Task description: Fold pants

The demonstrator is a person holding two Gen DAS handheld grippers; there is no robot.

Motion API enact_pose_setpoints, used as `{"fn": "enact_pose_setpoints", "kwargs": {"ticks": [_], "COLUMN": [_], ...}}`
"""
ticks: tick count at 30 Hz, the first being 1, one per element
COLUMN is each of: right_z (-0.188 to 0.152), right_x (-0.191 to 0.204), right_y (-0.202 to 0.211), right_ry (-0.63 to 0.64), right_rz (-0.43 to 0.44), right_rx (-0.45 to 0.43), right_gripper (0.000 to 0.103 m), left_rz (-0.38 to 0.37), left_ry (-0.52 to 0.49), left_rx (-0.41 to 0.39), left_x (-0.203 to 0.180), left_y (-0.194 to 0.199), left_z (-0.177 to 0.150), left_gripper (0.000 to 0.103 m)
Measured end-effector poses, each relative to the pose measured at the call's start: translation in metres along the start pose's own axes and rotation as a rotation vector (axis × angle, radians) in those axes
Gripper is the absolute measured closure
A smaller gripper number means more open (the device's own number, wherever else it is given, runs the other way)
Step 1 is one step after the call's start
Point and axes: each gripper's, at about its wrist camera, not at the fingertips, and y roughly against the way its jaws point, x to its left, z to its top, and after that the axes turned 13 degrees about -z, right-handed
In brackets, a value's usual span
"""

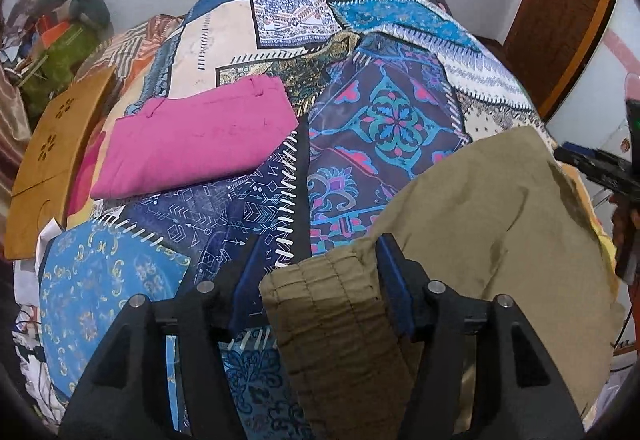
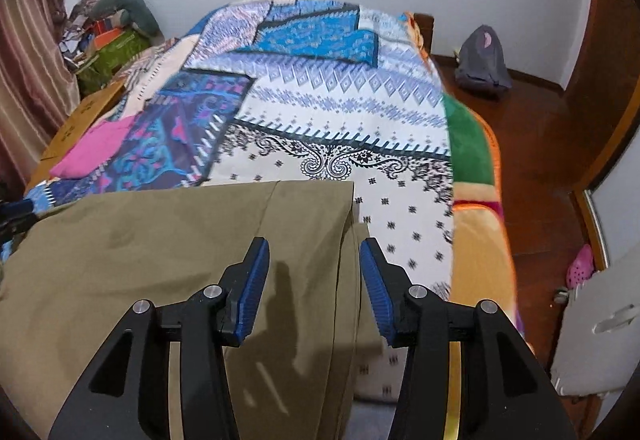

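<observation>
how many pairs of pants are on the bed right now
2: the olive pants lie at the near edge under both tools; the pink pants, folded, lie farther back toward the left. Others may be out of view.

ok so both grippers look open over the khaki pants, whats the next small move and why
Probably lower the left gripper and close it on the ribbed waistband: its jaws stand open with that band between them. The right gripper straddles the opposite edge of the khaki pants, also unclamped, so no fold can start yet.

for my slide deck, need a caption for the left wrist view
Open left hand-held gripper straddles the waistband of olive cotton pants on a patchwork bedspread.
</observation>
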Motion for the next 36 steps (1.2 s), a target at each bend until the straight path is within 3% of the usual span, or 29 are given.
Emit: {"fn": "enact_pose_setpoints", "kwargs": {"ticks": [8,11,16,29,32,34,36], "right_z": [0.008,0.008,0.004,0.013,0.017,0.016,0.014], "right_x": [0.001,0.004,0.007,0.007,0.000,-0.002,-0.001], "right_y": [-0.040,-0.041,-0.036,-0.029,-0.006,0.016,0.041], "right_ry": [0.015,0.040,0.096,0.085,0.038,0.020,0.033], "right_rz": [0.028,0.002,-0.043,-0.066,-0.028,-0.016,-0.010], "right_rx": [0.049,0.036,-0.005,0.003,0.000,-0.024,-0.065], "right_gripper": [0.060,0.089,0.095,0.094,0.089,0.078,0.074], "left_rz": [0.016,0.030,0.057,0.073,0.067,0.068,0.059], "left_ry": [0.013,0.023,0.021,0.017,-0.002,-0.011,-0.012], "left_rx": [0.013,0.013,0.008,0.001,-0.027,-0.064,-0.096], "left_x": [0.005,0.008,0.008,0.009,0.001,-0.004,-0.008], "left_y": [-0.010,-0.012,-0.014,-0.008,0.010,0.028,0.046], "left_z": [0.000,0.000,0.000,0.002,0.005,0.006,0.005], "left_gripper": [0.043,0.043,0.043,0.043,0.043,0.043,0.042]}}
